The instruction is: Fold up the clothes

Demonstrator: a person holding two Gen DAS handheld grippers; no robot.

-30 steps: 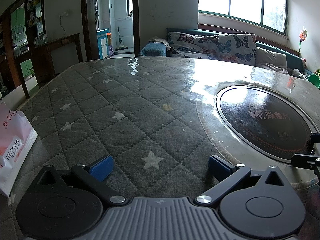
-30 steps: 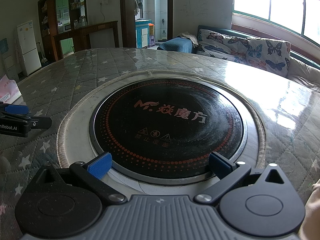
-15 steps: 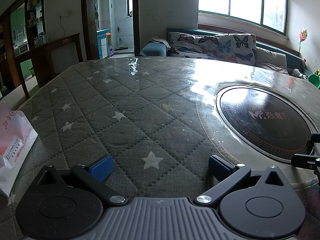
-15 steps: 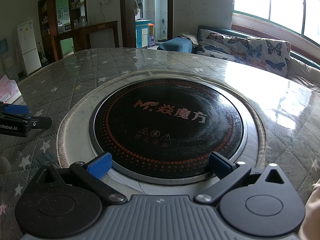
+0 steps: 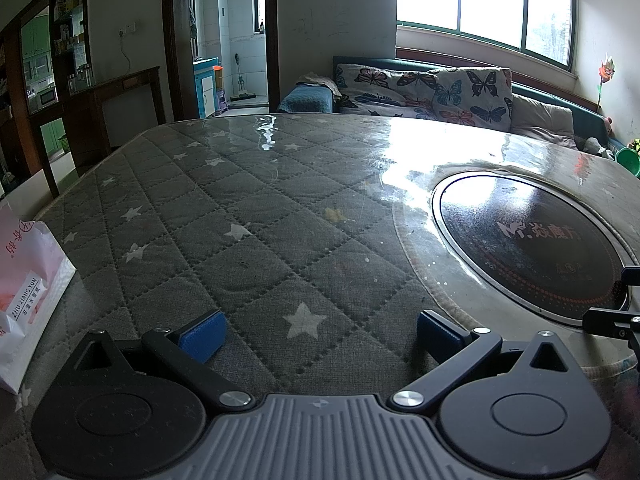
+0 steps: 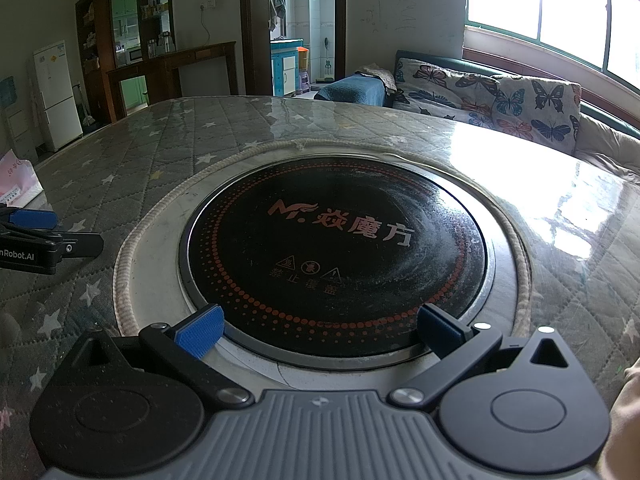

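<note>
Looking from left wrist: left gripper [image 5: 318, 332] gaping wide and empty above the star-quilted table cover [image 5: 224, 216]; a paper bag [image 5: 24, 292] at the edge.
Right wrist: right gripper [image 6: 318, 332], fingers equally spread, grasping nothing, over the induction cooktop [image 6: 336, 256].
Clothes: none visible (perhaps off-camera).
Risk: pinching the cover instead of a garment.

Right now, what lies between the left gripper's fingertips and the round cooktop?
Only bare star-quilted table cover and its corded rim separate the left gripper from the cooktop, as the left wrist view shows; no clothes.
</note>
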